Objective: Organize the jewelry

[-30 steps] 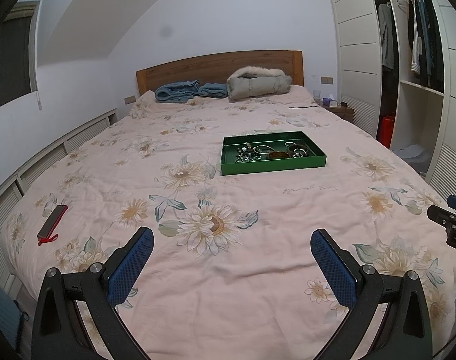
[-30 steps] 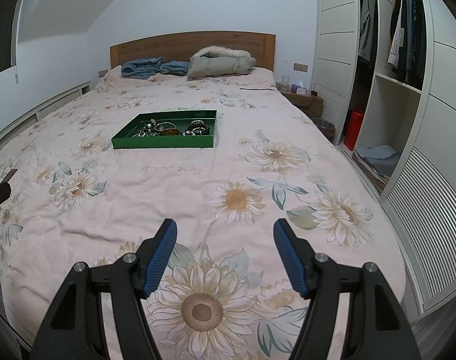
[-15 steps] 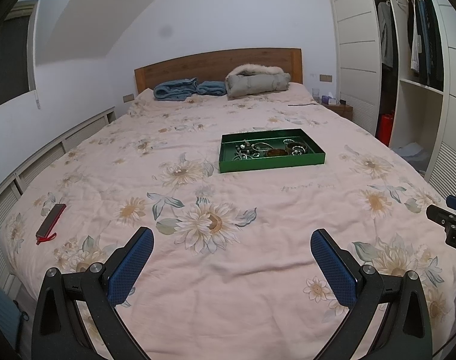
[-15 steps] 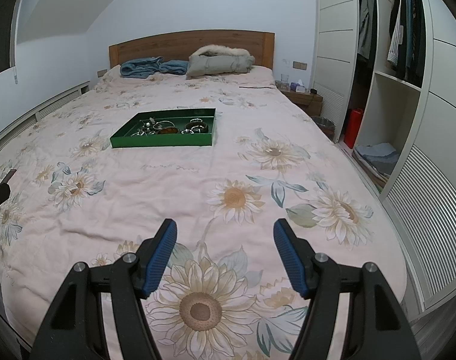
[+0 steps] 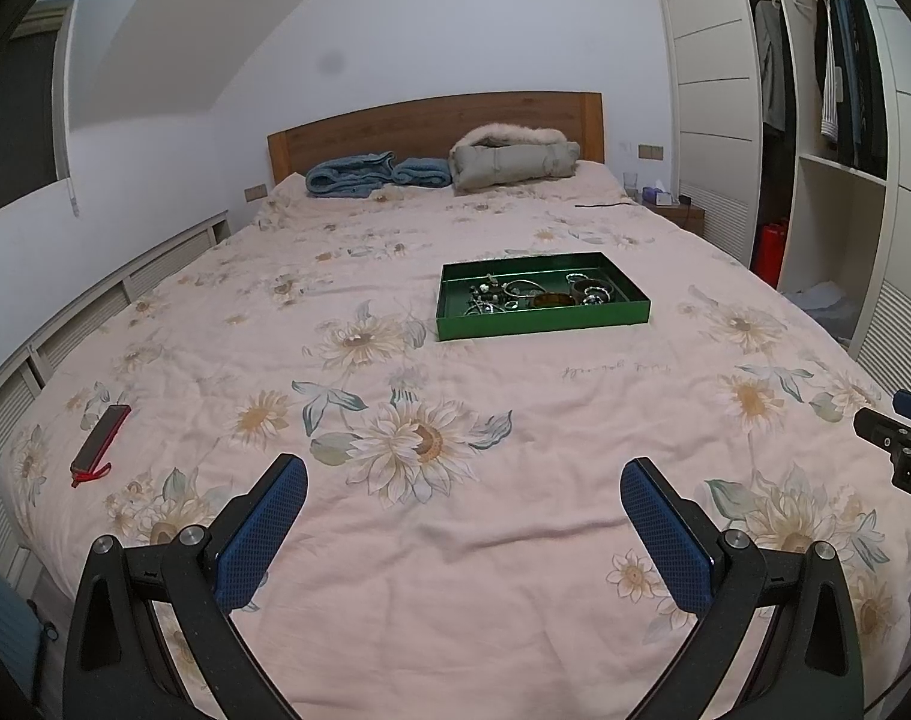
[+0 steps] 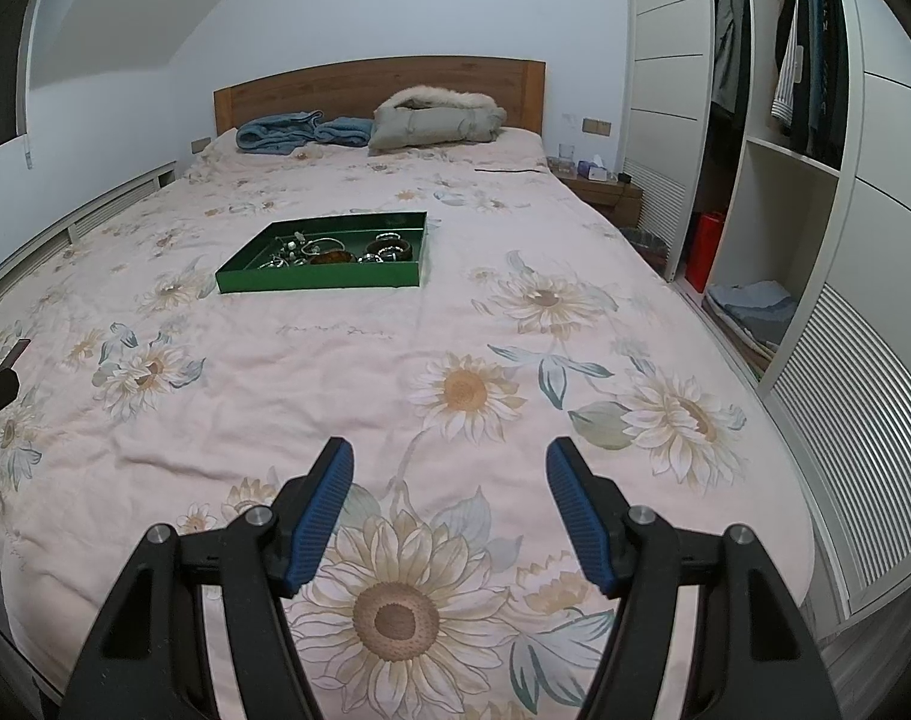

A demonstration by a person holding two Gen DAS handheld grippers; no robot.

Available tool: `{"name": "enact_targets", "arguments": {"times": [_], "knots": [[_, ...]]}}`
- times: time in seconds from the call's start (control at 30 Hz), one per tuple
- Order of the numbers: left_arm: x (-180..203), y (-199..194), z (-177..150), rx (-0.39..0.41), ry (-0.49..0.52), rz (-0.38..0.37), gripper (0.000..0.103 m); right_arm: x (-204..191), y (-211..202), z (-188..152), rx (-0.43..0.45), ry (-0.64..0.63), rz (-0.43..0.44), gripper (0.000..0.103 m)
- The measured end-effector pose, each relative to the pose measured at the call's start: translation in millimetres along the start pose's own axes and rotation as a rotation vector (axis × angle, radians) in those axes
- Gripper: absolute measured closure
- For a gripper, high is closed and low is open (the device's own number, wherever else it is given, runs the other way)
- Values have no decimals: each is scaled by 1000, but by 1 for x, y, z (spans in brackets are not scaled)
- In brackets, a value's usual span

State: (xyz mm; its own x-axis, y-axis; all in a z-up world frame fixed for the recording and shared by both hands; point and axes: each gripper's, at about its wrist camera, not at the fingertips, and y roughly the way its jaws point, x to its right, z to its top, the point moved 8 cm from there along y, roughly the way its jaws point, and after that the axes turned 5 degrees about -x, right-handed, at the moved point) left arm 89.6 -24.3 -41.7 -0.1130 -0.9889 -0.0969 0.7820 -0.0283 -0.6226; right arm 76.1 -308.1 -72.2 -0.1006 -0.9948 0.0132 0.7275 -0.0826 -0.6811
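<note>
Left of the shallow green rectangular metal tray (image 5: 542, 319) and much nearer the foot of the flowered pink quilt (image 5: 455, 528): a slim red-edged dark case (image 5: 100, 434), well apart from it. Nearer than the tray, well short of it: left gripper (image 5: 463, 483), blue-padded jaws spread wide, nothing held. Inside the tray, bunched toward its middle and right: a tangle of silver bangles, chains and one amber-brown bracelet (image 5: 533, 294). Likely light, small, slippery and snag-prone; best pinched one piece at a time across a bangle's rim, not scooped. Right of the tray and again nearer: right gripper (image 6: 449, 474), jaws parted, empty, over a printed sunflower.
</note>
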Motion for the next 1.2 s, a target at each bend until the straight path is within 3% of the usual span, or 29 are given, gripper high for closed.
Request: {"name": "enact_targets", "arguments": {"times": [1.2], "knots": [[-1,1,-3,-5,3,-1,0,2,0,-1,-1,1,1,38]]}}
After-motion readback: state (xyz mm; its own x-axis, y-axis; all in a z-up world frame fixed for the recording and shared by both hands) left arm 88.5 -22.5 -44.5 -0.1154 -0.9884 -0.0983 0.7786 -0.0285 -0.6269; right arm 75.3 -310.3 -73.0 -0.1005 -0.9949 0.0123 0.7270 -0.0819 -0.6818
